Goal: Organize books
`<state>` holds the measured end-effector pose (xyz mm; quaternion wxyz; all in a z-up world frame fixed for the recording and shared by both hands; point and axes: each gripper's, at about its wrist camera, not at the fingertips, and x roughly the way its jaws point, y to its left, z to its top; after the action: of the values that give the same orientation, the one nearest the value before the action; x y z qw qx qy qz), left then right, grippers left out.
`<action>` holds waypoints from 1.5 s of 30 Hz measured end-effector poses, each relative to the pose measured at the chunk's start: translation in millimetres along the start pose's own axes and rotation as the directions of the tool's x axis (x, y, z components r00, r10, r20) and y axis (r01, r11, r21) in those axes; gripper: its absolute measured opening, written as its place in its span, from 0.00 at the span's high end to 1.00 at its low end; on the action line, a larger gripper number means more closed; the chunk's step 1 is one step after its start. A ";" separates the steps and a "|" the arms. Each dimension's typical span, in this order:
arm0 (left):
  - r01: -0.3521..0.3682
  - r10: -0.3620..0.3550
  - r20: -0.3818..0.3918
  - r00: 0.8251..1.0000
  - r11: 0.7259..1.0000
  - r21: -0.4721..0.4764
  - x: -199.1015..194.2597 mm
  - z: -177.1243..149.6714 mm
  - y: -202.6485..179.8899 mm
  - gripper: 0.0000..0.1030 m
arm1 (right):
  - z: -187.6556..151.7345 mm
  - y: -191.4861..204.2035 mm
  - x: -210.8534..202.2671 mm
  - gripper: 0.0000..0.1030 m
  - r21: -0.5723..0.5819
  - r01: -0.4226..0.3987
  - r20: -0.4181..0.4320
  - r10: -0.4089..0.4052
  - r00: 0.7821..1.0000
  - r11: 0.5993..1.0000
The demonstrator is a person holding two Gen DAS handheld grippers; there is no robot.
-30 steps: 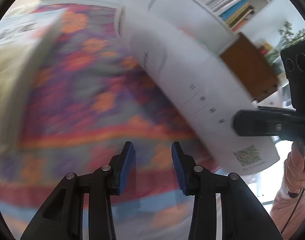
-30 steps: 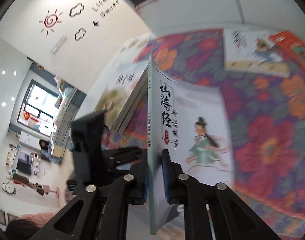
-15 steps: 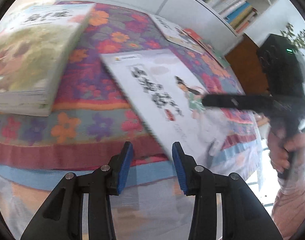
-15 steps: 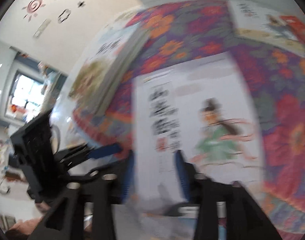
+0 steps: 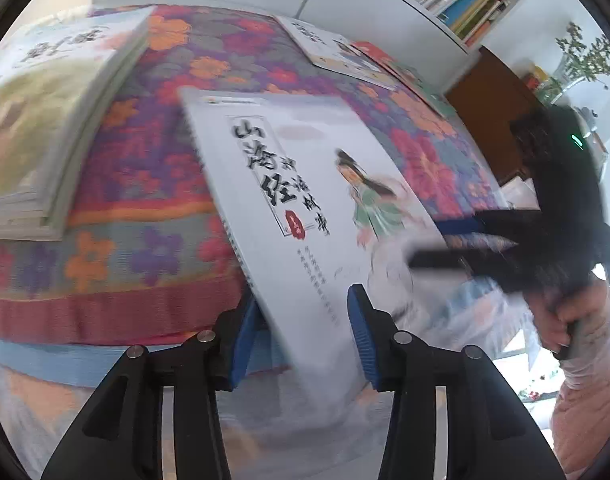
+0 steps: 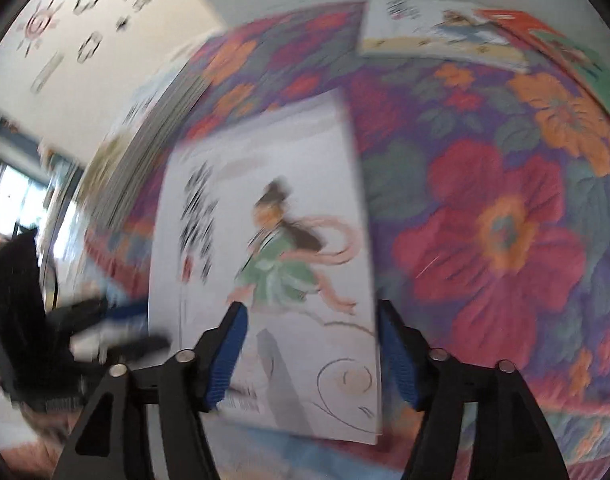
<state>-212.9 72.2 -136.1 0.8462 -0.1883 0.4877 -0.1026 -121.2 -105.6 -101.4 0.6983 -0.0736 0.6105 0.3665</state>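
From the left wrist view, the left tongs (image 5: 301,340) stand apart, just widened, with the white book's (image 5: 305,208) near corner between them, pads not pressing. From the right wrist view, the right tongs (image 6: 311,354) have just opened wide over the book (image 6: 265,240), which lies on the flowered surface (image 6: 485,220).

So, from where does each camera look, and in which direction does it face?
Left wrist: sits on the left tool, looks down over the white book on the flowered cloth; shows its own open fingers, the right tool and a hand.
Right wrist: sits on the right tool, its fingers just opened, book loose between them; shows the left tool.
Both share the white book, the book stack, the cloth.
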 end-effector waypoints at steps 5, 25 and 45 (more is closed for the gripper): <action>0.054 -0.054 -0.011 0.998 0.998 -0.025 0.0 2.8 10.1 0.59 | -2.1 -18.1 0.9 0.30 0.011 -0.193 -0.045 0.193 0.980 0.981; 0.078 -0.078 -0.015 0.997 0.997 -0.001 7.9 16.7 11.3 0.59 | 4.2 -88.8 3.2 0.88 0.203 -0.463 0.012 0.470 0.883 0.863; -0.051 0.051 0.023 0.998 0.999 -0.008 12.6 26.6 4.7 0.73 | -9.6 -49.1 -15.2 0.82 0.042 -0.274 0.115 0.267 0.957 0.961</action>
<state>-183.6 77.8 -135.9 0.8535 -0.1800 0.4830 -0.0769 -99.1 -152.6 -106.8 0.6754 0.0508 0.5865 0.4442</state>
